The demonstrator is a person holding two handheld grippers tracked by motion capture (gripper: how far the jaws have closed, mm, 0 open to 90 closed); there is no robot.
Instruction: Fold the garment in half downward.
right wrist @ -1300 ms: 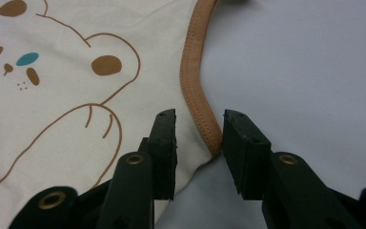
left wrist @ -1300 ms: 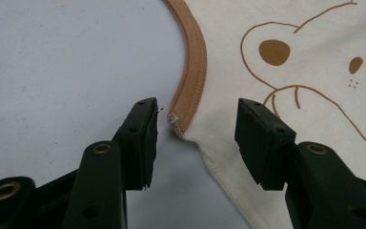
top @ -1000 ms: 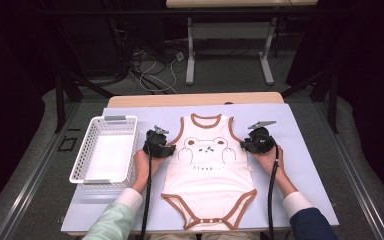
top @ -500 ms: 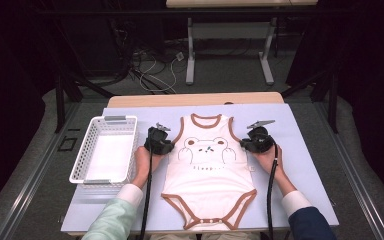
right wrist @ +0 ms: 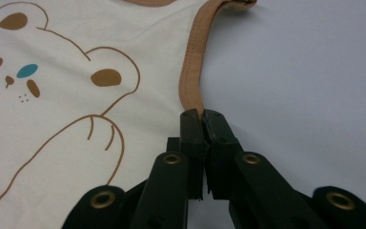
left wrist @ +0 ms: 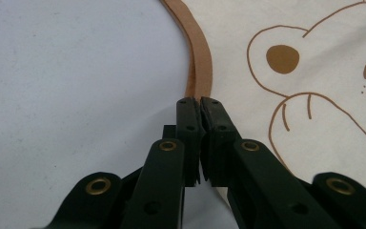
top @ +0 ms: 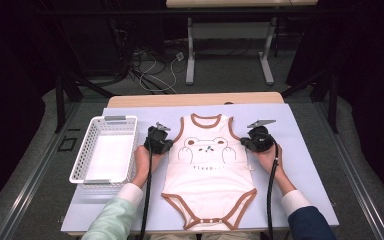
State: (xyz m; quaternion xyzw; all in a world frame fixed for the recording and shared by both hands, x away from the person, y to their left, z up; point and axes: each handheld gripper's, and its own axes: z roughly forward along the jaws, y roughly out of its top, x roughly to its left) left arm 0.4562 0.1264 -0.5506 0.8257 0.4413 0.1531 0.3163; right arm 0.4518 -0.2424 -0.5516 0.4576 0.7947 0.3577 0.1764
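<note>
Cream bodysuit [top: 207, 170] flat; L gripper [left wrist: 200, 102] & R gripper [right wrist: 202, 113] pinch armhole trims.

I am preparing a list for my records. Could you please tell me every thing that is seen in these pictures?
baby bodysuit: one, cream with brown trim and bear print, flat at mat centre
basket: one, white plastic, left on mat
mat: one, pale blue, covering the table
table: one, wooden, edge behind mat
cables: several, on floor behind
left claw: black, shut on bodysuit's left armhole trim
right claw: black, shut on right armhole trim
</note>
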